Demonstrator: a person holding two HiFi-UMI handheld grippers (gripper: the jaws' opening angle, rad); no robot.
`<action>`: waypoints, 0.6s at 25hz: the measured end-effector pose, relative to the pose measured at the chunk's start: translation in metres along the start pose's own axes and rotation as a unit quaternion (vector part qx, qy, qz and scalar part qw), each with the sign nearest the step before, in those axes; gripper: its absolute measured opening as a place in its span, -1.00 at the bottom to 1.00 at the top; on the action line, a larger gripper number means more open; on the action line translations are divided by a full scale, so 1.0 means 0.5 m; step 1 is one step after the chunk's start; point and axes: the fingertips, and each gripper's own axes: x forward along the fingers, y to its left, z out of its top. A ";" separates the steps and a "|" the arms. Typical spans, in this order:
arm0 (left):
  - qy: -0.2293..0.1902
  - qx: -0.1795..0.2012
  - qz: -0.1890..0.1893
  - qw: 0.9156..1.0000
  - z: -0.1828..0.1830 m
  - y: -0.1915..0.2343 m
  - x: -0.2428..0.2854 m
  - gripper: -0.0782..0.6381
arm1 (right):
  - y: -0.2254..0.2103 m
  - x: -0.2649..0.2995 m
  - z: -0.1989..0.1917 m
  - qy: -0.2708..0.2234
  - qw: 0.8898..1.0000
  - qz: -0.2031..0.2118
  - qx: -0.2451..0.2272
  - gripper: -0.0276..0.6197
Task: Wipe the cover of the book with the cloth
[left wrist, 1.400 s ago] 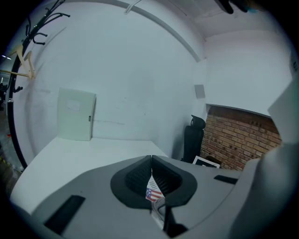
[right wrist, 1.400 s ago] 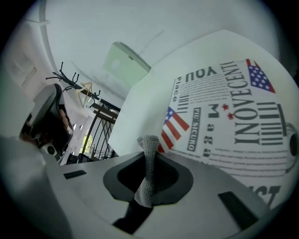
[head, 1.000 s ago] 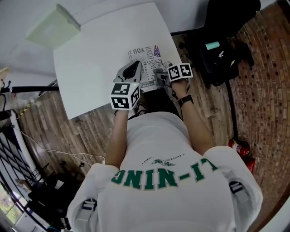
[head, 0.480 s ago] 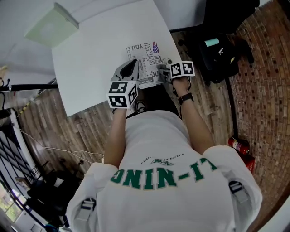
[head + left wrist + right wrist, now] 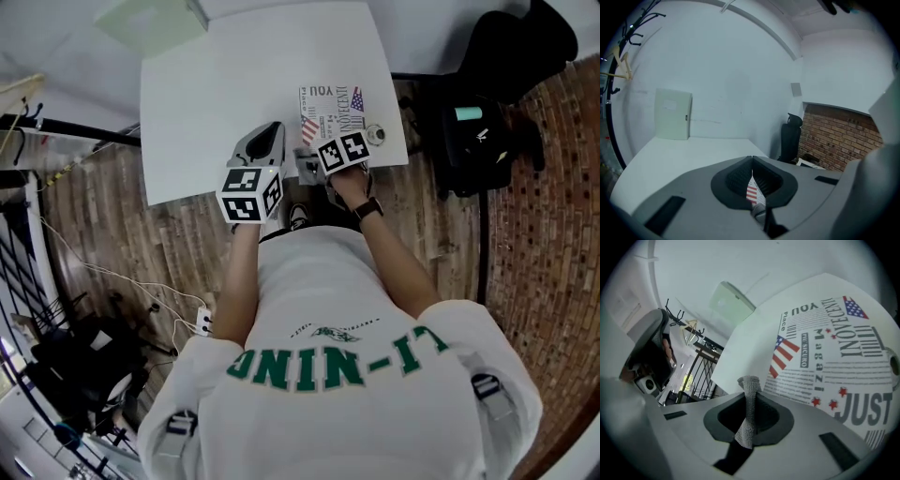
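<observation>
Table edges: the white table [image 5: 216, 103] ends at its near edge just under both grippers; its right edge runs close beside the book [image 5: 330, 108]
Open room: the table's left and far parts lie bare, wide room to the left of the book; little room between the book and the right edge
On the table: a pale green box [image 5: 155, 17] at the far-left corner, well apart from the book; a small round object [image 5: 376, 134] just right of the book
Around the table: a black chair [image 5: 790, 138] stands by a brick wall [image 5: 839, 136] on the right side
Left arm: the forearm reaches straight forward; the left gripper [image 5: 272, 134] sits over the near edge, just left of the book, pointing away from the person
Left claw: jaws closed tip to tip, gripping nothing; a strip of red-striped print shows through the hollow behind the tips
Right arm: bent in from the right, a dark watch [image 5: 368, 208] on the wrist; the right gripper [image 5: 306, 165] is at the book's near-left corner
Right claw: clamped on the grey cloth [image 5: 749, 399], a narrow twisted strip that sticks out past the tips
Book: flat, cover up, in the table's near-right part
Cloth and book: the cloth's end is beside the red-striped flag at the near-left corner; contact with the cover cannot be told
</observation>
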 end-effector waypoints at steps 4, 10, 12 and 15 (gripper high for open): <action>0.000 0.000 0.006 1.000 -0.001 0.014 -0.012 -0.74 | 0.003 0.011 -0.009 0.000 1.000 0.000 -0.007 -0.79; 0.005 0.009 -0.030 1.000 0.006 -0.021 0.026 -0.74 | -0.060 -0.057 -0.015 -0.041 0.999 -0.024 0.024 -0.80; 0.010 0.014 -0.048 0.999 0.006 -0.045 0.046 -0.74 | -0.095 -0.094 -0.021 -0.056 0.997 -0.045 0.028 -0.80; 0.019 0.022 -0.078 0.997 0.003 -0.089 0.081 -0.74 | -0.165 -0.164 -0.030 -0.075 0.992 -0.095 0.033 -0.80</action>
